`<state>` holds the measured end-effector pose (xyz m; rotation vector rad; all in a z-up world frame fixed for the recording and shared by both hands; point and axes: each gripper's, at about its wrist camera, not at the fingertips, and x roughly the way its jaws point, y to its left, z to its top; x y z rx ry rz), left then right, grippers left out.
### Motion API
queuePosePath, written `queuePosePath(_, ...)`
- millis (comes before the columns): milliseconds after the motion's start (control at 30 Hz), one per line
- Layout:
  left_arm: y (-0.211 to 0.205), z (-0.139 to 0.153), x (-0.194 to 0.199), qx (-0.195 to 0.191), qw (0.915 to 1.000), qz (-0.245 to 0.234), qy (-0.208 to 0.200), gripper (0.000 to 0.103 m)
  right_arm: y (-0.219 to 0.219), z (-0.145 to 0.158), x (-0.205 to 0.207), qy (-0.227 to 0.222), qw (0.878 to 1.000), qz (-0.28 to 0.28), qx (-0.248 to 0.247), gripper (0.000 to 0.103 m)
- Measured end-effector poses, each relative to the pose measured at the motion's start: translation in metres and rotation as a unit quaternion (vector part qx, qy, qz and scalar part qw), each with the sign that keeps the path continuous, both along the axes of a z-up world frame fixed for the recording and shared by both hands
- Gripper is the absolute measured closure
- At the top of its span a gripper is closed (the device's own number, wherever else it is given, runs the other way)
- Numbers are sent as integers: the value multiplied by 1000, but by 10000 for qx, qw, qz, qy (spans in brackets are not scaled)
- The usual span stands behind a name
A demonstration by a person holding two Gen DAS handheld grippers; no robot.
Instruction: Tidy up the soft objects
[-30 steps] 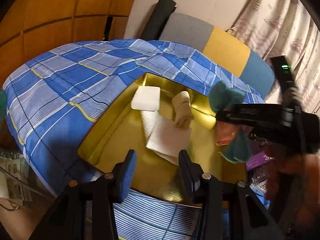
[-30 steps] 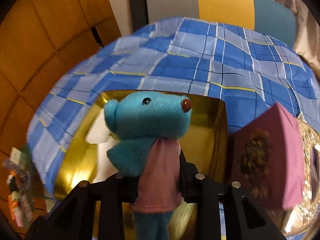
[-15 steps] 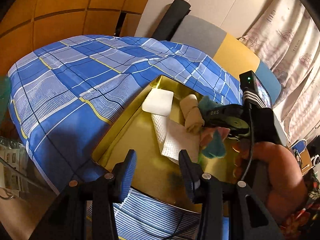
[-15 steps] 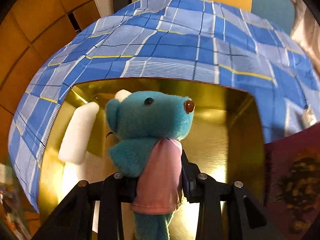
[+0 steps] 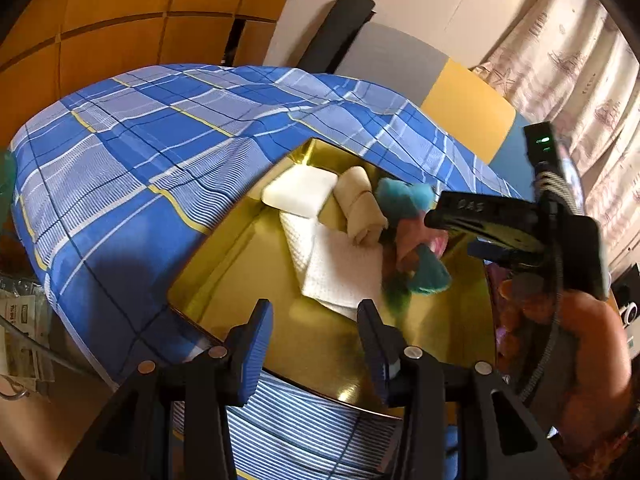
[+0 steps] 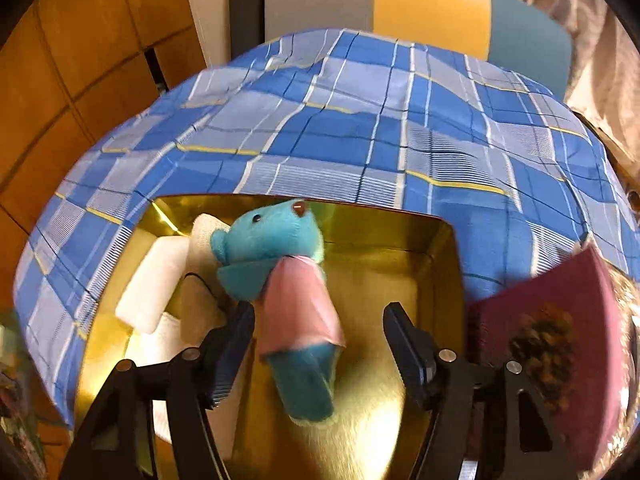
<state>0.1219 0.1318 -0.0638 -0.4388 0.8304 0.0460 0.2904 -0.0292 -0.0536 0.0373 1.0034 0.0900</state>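
Note:
A teal plush bear in a pink shirt point(image 6: 280, 280) lies in the gold tray point(image 6: 400, 264), free of my right gripper point(image 6: 316, 344), whose jaws stand open on either side of its legs. In the left wrist view the bear point(image 5: 416, 240) lies beside a beige cloth roll point(image 5: 360, 208), a white sponge point(image 5: 300, 192) and a white folded cloth point(image 5: 340, 264) inside the tray point(image 5: 224, 264). My left gripper point(image 5: 316, 344) is open and empty above the tray's near edge. The right gripper's body point(image 5: 500, 228) hangs over the tray's right side.
The tray sits on a blue plaid cloth point(image 5: 132, 168) over a table. A maroon box point(image 6: 560, 344) stands right of the tray. A grey, yellow and teal chair back point(image 6: 420, 12) and wooden wall panels lie behind. Papers point(image 5: 20, 328) lie lower left.
My right gripper lowered the bear into the tray and opened, letting it go; the bear now lies tilted between the jaws. The left gripper stayed open over the tray's near edge.

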Motion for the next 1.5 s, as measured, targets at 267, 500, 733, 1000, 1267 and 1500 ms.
queuePosePath(267, -20, 1, -4, 0, 9995, -317, -13, 59, -26, 28, -51, -232, 9975, 85, 667, 34)
queuePosePath(500, -41, 5, -9, 55, 9977, -662, -102, 59, -56, 56, -102, -754, 9943, 193, 724, 33)
queuePosePath(733, -76, 10, -19, 66, 9910, -1310, -253, 59, -92, 79, -156, -1329, 9891, 225, 589, 31)
queuePosePath(1000, -115, 10, -33, 137, 9792, -2005, -270, 51, -158, 71, -202, -1368, 9882, -412, 550, 30)
queuePosePath(1267, -159, 11, -60, 315, 9568, -2847, -490, 51, -245, 40, -243, -1087, 9798, -1510, 738, 29)
queuePosePath(1500, -200, 8, -85, 364, 9365, -3446, -544, 51, -335, -7, -278, -568, 9612, -2579, 795, 28)
